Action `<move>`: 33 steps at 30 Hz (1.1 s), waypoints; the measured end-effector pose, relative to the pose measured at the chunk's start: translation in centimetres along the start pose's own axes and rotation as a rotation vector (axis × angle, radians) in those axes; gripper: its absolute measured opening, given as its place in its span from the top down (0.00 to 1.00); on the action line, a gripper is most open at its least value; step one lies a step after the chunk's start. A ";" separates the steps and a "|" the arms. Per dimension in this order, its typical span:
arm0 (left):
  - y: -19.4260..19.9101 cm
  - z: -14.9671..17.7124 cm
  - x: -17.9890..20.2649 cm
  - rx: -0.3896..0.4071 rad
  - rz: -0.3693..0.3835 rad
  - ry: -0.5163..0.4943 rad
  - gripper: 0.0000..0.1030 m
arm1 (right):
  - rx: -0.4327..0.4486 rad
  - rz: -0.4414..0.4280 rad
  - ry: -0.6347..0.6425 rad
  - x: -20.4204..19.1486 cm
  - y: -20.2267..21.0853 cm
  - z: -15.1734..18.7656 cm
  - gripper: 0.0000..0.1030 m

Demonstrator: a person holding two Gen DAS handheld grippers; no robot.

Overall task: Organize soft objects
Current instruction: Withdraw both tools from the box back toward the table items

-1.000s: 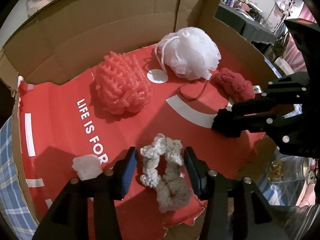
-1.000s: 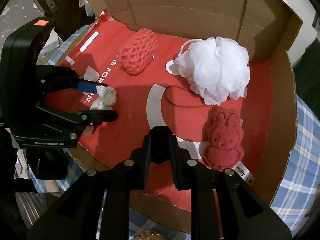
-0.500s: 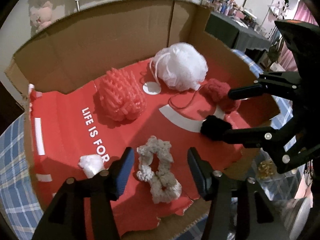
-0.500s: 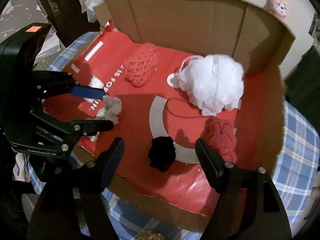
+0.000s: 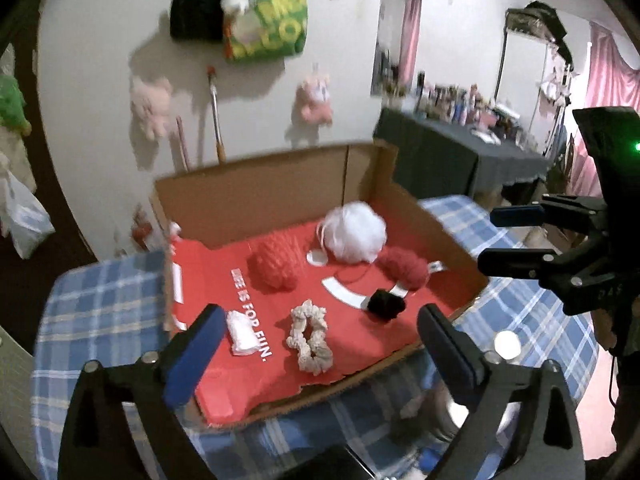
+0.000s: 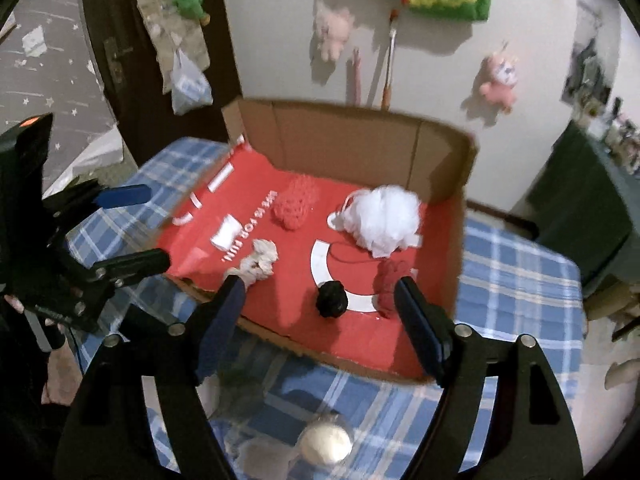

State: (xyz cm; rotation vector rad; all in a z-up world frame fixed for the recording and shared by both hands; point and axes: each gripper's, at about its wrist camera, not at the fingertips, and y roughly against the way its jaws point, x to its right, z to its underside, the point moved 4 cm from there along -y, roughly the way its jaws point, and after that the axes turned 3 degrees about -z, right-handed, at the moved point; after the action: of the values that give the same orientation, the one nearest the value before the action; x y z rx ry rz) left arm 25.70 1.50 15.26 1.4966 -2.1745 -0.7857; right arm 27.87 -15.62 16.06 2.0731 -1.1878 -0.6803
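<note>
6 soft objects are lying inside the cardboard box (image 5: 256, 196) on the checked surface (image 6: 516, 280). The cream scrunchie (image 5: 310, 336) and black scrunchie (image 6: 331, 299) are judged light and squashy, best pinched across 1 bunched side. The left gripper (image 5: 316, 344) and right gripper (image 6: 320, 320) are being held with fingers apart, empty.

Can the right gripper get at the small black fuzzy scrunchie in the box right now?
Probably yes: the right gripper is open, the small black fuzzy scrunchie lies uncovered near the cardboard box's open front, nothing between.
</note>
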 end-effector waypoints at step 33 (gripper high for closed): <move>10.6 14.9 6.2 0.220 -0.122 0.151 0.00 | 0.516 0.247 -0.030 -9.8 11.7 16.5 0.22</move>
State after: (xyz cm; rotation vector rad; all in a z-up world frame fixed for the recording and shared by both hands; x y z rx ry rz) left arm 7.00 2.01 10.58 1.7497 -2.1282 -0.4638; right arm 5.39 -15.98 15.07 2.2642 -1.7424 -0.3064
